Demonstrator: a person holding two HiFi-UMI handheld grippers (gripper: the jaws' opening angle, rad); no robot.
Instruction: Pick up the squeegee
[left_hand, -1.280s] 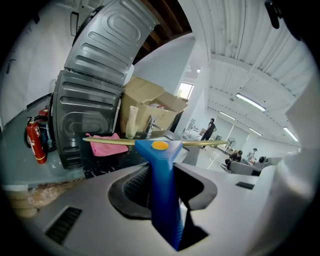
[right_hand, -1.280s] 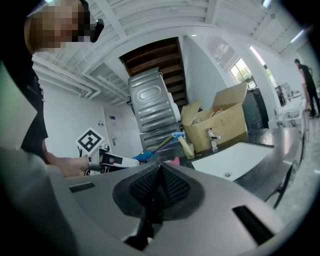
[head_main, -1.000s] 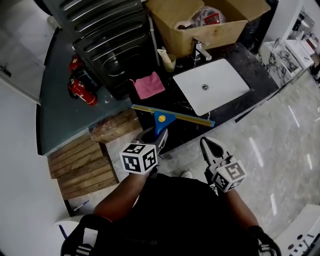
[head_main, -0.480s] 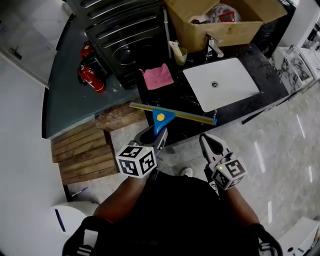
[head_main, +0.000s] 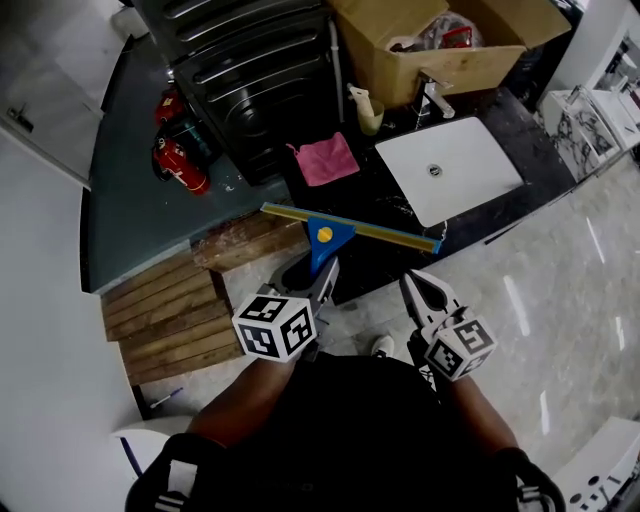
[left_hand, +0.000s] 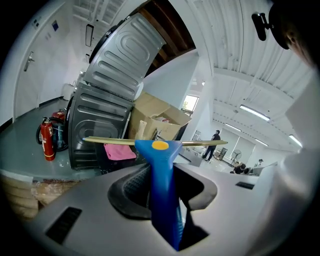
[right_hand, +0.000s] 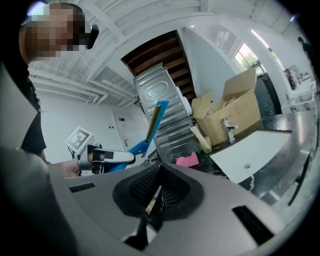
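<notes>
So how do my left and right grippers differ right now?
The left gripper grips the squeegee by its blue handle; the right gripper holds nothing. The left gripper's fingers stand apart around that handle; the right gripper's fingers are closed together. Both point toward the counter.

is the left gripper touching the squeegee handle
Touching. In the left gripper view, the left gripper has its jaws pressed against both sides of the blue handle of the squeegee, with no gap.
</notes>
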